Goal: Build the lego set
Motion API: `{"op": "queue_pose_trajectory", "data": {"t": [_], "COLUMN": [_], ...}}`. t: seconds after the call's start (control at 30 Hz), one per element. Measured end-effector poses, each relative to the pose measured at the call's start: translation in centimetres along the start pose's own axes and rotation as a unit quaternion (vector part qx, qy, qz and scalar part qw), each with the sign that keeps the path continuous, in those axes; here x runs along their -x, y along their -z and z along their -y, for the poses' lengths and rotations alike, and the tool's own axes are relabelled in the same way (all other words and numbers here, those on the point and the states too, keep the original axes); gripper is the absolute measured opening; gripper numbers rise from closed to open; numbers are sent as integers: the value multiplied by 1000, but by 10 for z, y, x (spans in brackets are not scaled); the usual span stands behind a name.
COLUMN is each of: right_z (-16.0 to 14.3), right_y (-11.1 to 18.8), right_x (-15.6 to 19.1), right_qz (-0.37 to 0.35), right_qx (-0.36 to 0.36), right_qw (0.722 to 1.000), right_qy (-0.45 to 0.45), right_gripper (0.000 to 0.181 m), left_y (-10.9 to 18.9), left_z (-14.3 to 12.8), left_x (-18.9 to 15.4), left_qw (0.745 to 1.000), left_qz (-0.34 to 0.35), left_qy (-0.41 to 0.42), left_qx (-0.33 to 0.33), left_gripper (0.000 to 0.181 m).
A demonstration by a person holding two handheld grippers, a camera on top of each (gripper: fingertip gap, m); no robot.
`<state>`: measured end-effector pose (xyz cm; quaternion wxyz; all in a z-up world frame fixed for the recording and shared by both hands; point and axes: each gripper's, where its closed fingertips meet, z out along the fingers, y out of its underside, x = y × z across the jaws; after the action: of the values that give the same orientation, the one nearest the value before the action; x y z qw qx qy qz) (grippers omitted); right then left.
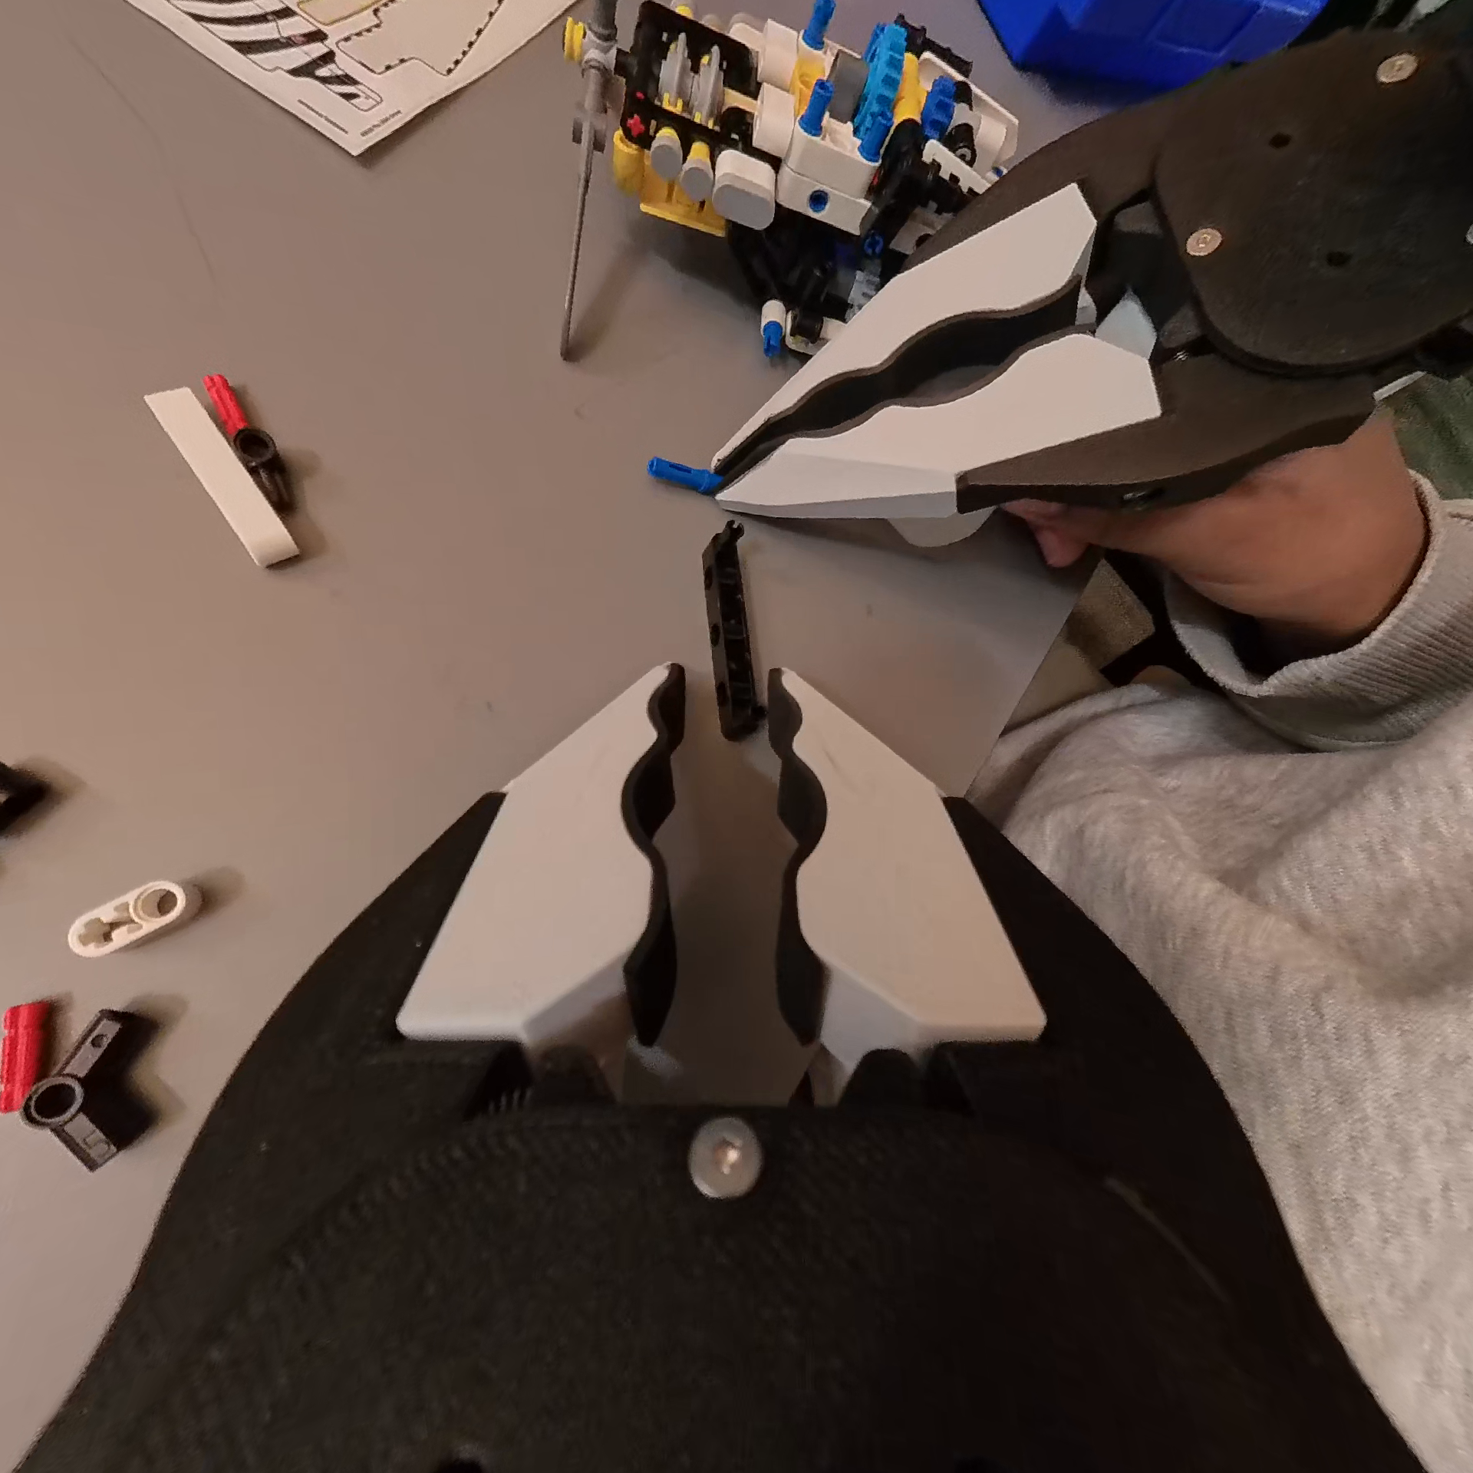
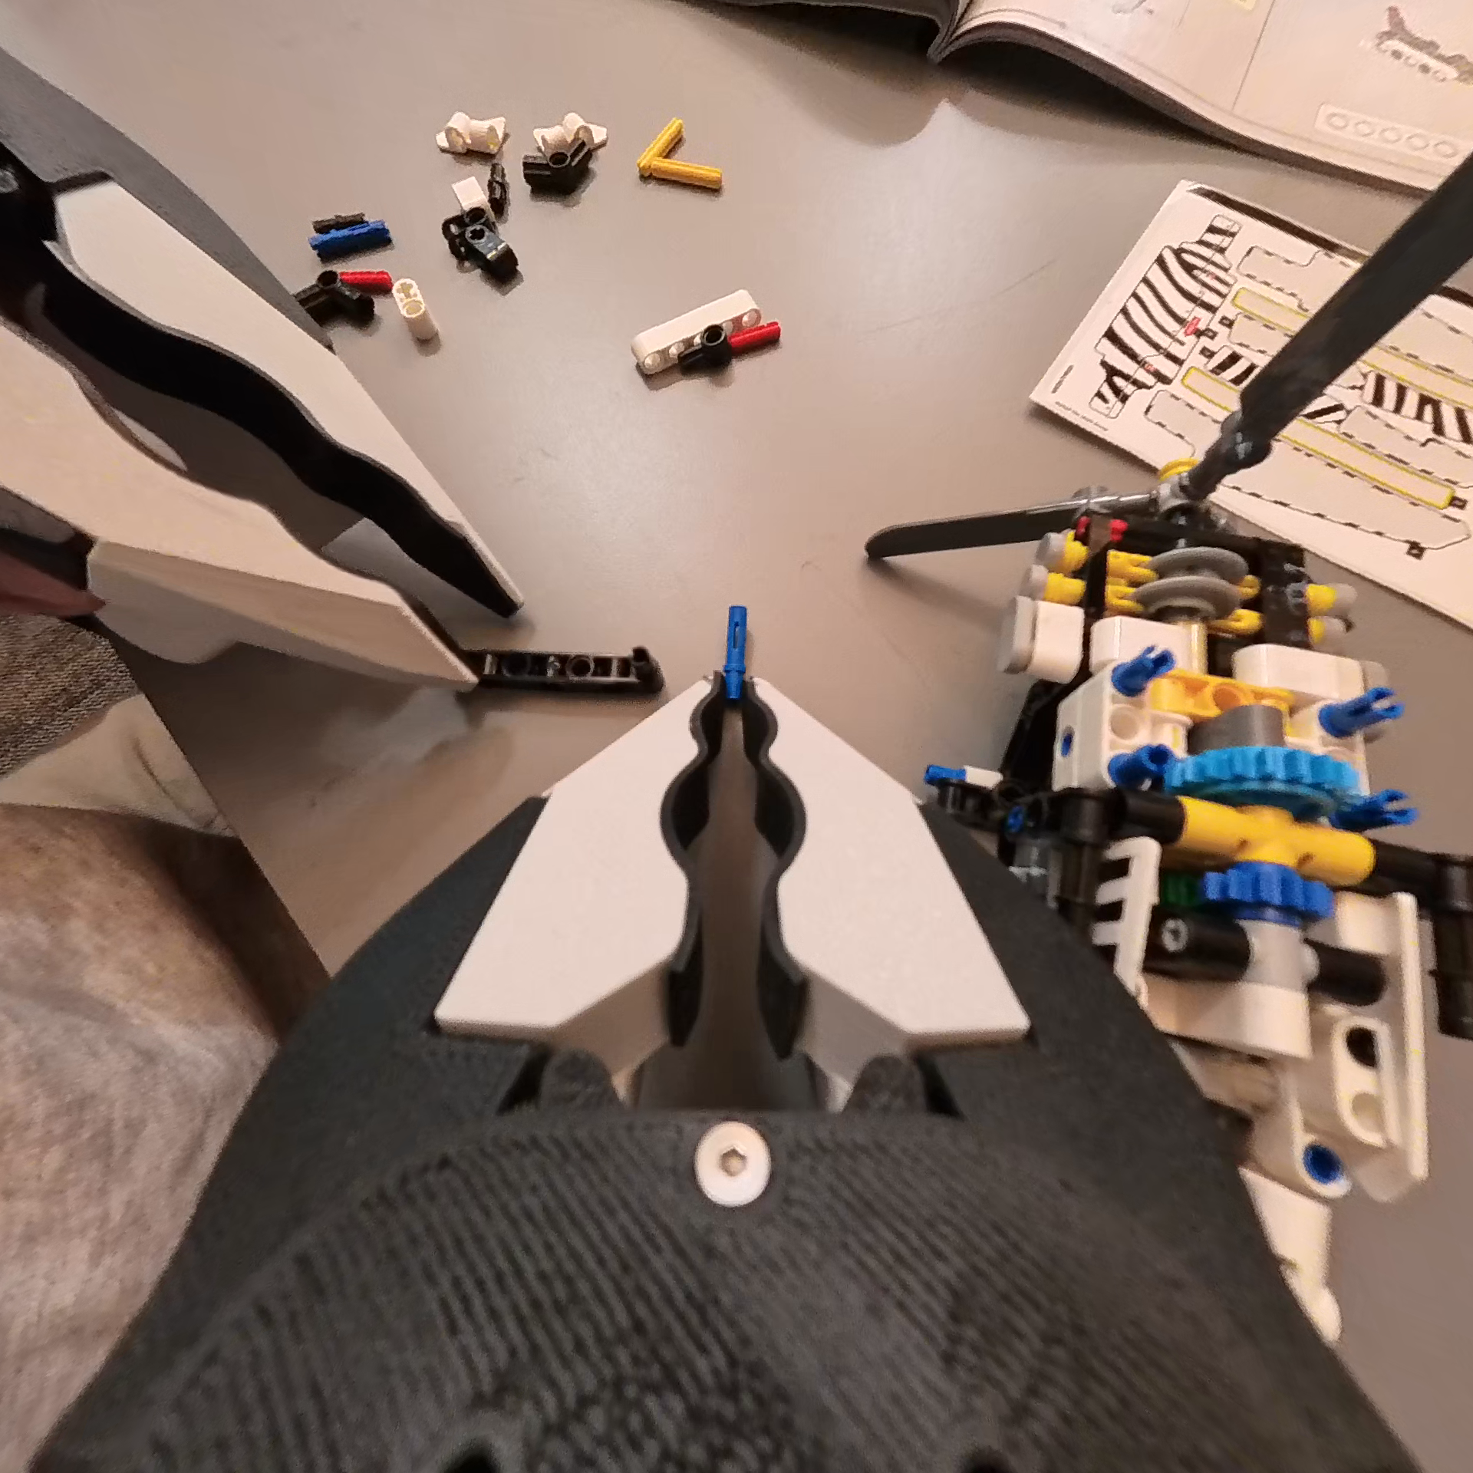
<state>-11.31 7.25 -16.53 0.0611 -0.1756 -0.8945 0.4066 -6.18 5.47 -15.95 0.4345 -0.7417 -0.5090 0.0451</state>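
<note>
While the right gripper (image 2: 732,692) pinches a blue pin (image 2: 736,642), its base is hidden.

Left gripper (image 1: 725,677): matt pale-grey plastic fingers, black wavy rubbery-looking pads, rough ribbed black printed body, shiny metal screw.
Right gripper (image 2: 732,685): same matt grey plastic, woven-textured black body, pale screw head.
Small blue plastic pin (image 2: 736,650): smooth, slightly glossy, pinched at the right gripper's tips.
Black holed plastic beam (image 1: 732,630): glossy, just ahead of the left gripper's tips.
Grey tabletop (image 1: 398,518): smooth, matt, under both grippers.
Half-built plastic model (image 2: 1219,797): glossy white, yellow, blue bricks, right of the right gripper.
Paper sticker sheet (image 2: 1243,375): flat, satin.
Grey knitted sleeve (image 1: 1275,917): soft, fuzzy cloth.
</note>
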Motion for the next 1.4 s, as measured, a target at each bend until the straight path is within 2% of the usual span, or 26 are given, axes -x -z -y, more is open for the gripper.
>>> {"op": "queue_pose_trajectory", "data": {"t": [0.53,0.7,0.97,1.2,1.4], "right_z": [0,0,0,0,0], "right_y": [0,0,0,0,0], "right_x": [1,1,1,1,1], "right_qz": [2,3,6,6,5], "right_qx": [0,0,0,0,0], "right_qw": [1000,1000,1000,1000,1000], "right_qy": [-2,-2,-3,-3,-2], "right_gripper": [2,2,2,2,2], "left_y": [-2,-1,6,4,6], "left_z": [-5,-3,17,8,8], "left_x": [-1,-1,-24,-10,-8], "left_qw": [998,999,994,998,998], "left_qz": [35,23,-89,-44,-40], "left_qy": [-39,-29,49,37,30], "left_qx": [27,24,-36,-21,-23], "left_gripper": [18,9,3,3,3]}}
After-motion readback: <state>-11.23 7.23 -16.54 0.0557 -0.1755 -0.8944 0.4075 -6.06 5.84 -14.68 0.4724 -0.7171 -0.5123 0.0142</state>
